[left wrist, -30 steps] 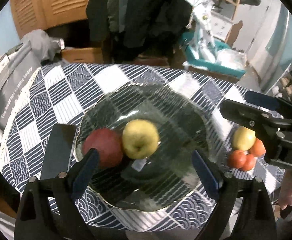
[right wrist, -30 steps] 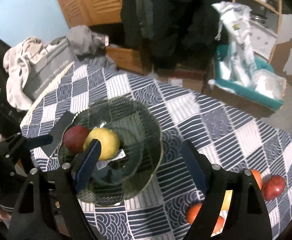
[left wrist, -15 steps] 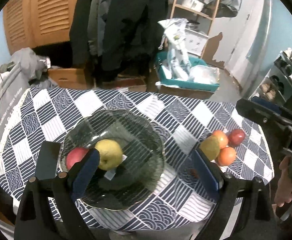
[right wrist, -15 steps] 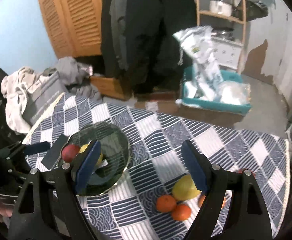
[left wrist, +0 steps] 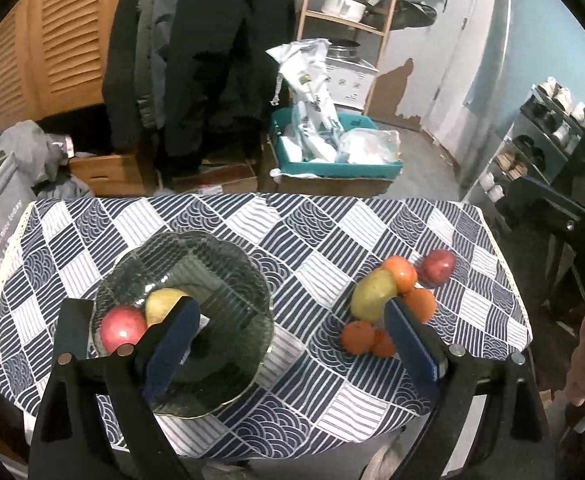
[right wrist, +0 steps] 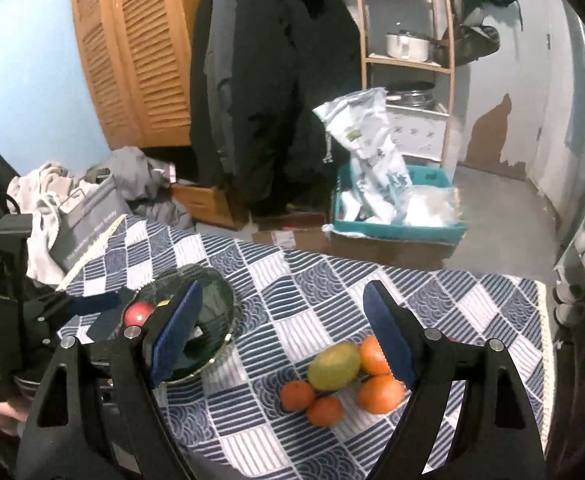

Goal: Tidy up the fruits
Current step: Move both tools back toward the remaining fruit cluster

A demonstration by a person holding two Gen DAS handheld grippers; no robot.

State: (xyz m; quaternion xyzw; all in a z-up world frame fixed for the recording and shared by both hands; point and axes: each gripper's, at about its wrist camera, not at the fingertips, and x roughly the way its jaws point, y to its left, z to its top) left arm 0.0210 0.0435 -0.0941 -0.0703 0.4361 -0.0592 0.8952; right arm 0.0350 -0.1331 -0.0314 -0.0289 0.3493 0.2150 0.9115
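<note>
Hovering over the blue-and-white patterned tablecloth (left wrist: 304, 236), left gripper (left wrist: 292, 332) and right gripper (right wrist: 282, 330) both spread wide, gripping nothing. Red apple (left wrist: 122, 328) and yellow apple (left wrist: 162, 304) in dark ribbed glass bowl (left wrist: 228, 264); loose pile of oranges and a yellow-green fruit (right wrist: 344, 376) well apart. Grey bag (right wrist: 88, 226) lettering too blurry to read.

On the bench (left wrist: 220, 216), a bowl (left wrist: 228, 264) at lower left holds two apples (left wrist: 122, 328); loose fruit (left wrist: 388, 300) lies clustered at right.
</note>
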